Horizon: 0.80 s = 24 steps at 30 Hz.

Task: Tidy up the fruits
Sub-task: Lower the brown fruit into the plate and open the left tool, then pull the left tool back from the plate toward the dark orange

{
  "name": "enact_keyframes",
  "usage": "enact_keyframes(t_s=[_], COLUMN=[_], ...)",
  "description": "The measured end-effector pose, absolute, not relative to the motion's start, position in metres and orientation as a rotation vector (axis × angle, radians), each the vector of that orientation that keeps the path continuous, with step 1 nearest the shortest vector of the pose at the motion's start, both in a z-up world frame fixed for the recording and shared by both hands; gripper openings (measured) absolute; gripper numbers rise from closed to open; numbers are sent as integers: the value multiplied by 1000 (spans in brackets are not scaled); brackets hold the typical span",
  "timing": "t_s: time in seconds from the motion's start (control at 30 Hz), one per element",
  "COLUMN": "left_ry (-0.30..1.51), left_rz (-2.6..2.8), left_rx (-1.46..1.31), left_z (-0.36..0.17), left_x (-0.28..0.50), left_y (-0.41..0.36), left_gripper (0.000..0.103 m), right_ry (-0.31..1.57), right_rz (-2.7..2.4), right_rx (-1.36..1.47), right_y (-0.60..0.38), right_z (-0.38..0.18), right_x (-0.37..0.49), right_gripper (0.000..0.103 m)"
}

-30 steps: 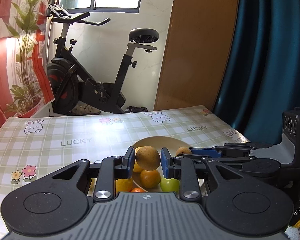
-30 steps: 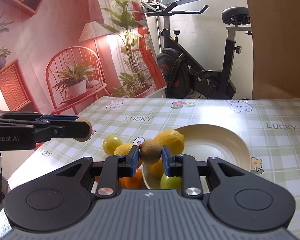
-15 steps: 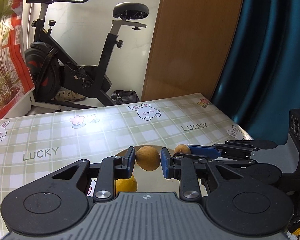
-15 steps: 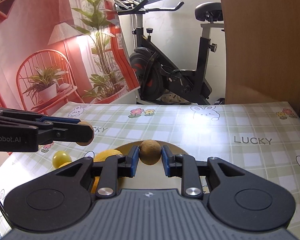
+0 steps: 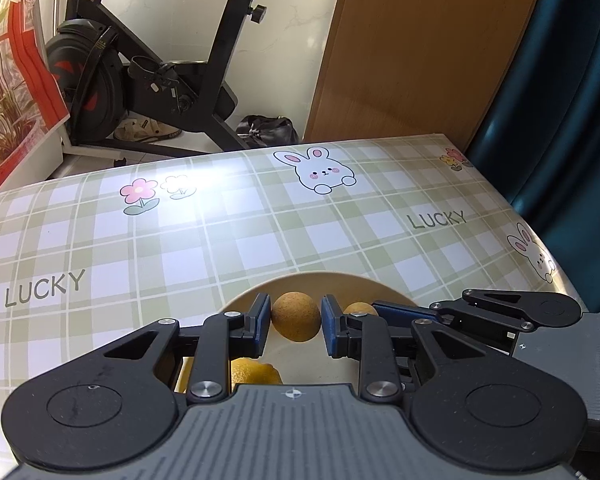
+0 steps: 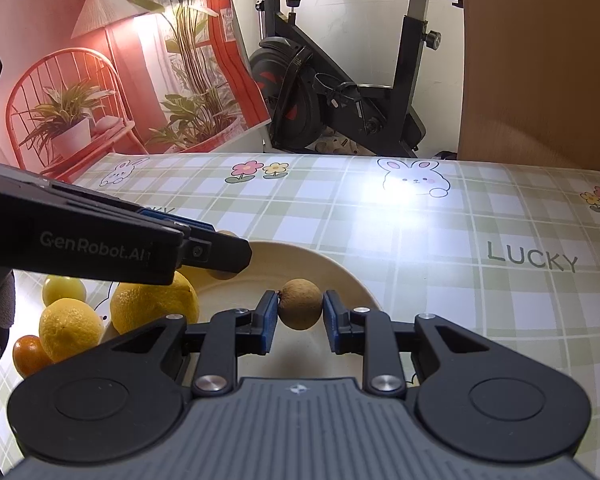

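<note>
My left gripper [image 5: 295, 322] is shut on a small round tan fruit [image 5: 296, 316], held just over the cream bowl [image 5: 312, 280]. In the same view the right gripper [image 5: 360, 309] comes in from the right with its own fruit [image 5: 358, 308]. In the right wrist view my right gripper [image 6: 299, 312] is shut on a small brown fruit [image 6: 300, 309] above the bowl [image 6: 340, 270]. The left gripper [image 6: 224, 256] reaches in from the left over the bowl's rim, its fruit [image 6: 225, 273] mostly hidden. A lemon [image 5: 256, 372] lies under the left fingers.
Left of the bowl sit two lemons [image 6: 154, 302] [image 6: 70, 328], a yellow-green fruit [image 6: 64, 290] and an orange [image 6: 30, 354]. The checked tablecloth [image 6: 440, 240] stretches behind and to the right. An exercise bike [image 6: 340, 92] and a wooden door [image 5: 420, 52] stand beyond the table's far edge.
Both grippers have moved forward and down with their fruits, tilting more toward the table. The bowl now lies right under them; the loose fruit pile has slipped out of the left view.
</note>
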State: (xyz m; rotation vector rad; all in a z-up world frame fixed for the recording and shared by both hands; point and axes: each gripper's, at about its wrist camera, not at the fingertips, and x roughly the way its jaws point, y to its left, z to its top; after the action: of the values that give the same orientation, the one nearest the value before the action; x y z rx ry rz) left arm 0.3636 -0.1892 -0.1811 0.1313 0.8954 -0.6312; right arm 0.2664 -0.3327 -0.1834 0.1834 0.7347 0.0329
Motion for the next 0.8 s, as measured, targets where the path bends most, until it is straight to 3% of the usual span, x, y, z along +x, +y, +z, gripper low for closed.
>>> enact_keyframes(t_s=[0.8], left_ry=[900], left_rz=[-592], left_rx=[132], left_z=[-185], left_x=[358], left_y=[-193], left_gripper=[32], right_ry=[733], right_rz=[-29], right_rx=[139], right_y=[-336], right_z=[-186], right_x=[251], right_gripper=[28])
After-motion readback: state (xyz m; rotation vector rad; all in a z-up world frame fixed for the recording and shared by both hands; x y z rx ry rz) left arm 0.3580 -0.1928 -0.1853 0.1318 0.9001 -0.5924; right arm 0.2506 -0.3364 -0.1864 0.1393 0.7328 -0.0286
